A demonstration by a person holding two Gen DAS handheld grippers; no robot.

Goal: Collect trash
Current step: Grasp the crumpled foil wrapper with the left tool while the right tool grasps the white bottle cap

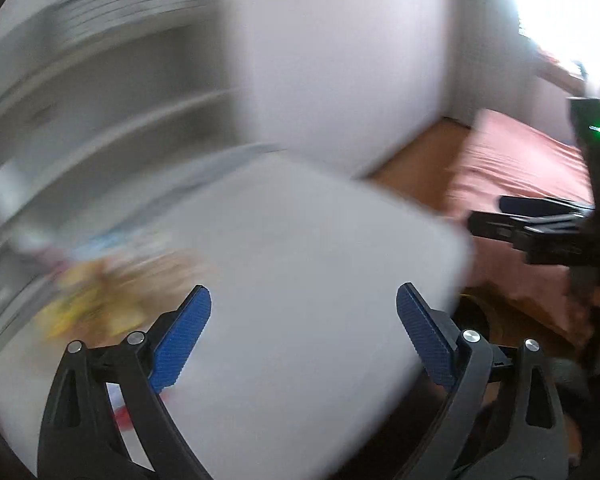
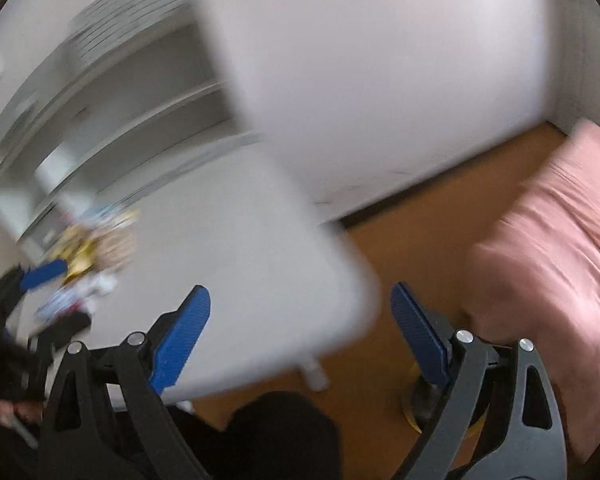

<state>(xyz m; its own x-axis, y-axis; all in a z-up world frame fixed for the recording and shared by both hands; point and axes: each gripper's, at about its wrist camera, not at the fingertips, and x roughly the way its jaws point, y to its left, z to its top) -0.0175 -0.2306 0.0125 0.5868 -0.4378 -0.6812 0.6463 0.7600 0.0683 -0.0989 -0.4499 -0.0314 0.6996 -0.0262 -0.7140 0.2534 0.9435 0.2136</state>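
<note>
Both my jaws gape, holding nothing; the trash (image 1: 100, 300) lies ahead-left of my left gripper (image 1: 304, 320) on the tabletop (image 1: 320, 260), right gripper (image 2: 300, 320) over its corner.

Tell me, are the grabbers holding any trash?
No. The left gripper and right gripper are both open, nothing between their fingers. The trash lies on the table.

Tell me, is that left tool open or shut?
Open: the left tool has its blue pads spread wide, nothing between them.
</note>
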